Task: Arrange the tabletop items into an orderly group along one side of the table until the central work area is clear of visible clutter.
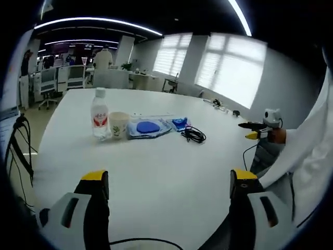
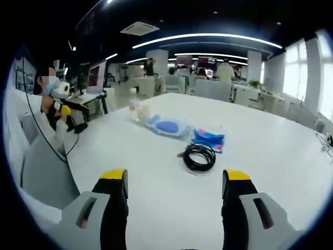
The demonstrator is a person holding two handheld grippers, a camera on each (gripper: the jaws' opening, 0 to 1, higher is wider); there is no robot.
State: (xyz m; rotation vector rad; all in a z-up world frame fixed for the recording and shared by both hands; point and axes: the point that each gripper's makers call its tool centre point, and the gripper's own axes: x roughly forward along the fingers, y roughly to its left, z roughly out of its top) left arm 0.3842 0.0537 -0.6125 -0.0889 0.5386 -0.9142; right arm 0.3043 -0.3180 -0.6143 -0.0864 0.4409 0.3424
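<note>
From my left gripper [image 1: 169, 182], jaws spread wide and empty, I read the row left to right: a clear plastic water bottle with a red label [image 1: 99, 113], a pale paper cup [image 1: 118, 125] touching it, a clear packet with a blue round pad inside [image 1: 148, 127], a small blue wrapper [image 1: 180, 123], then a coiled black cable [image 1: 194, 135] lying slightly nearer. All sit toward the middle of the white table [image 1: 156, 172].

My right gripper [image 2: 176, 182] is also wide open, holding nothing, and faces the cable [image 2: 199, 157] with the blue wrapper [image 2: 209, 139] just beyond it.

I judge the cable the sensible first pick (loose loops spill easily), so I'd close across several strands at once, lift cleanly, and carry it toward one edge before the flat packets.
</note>
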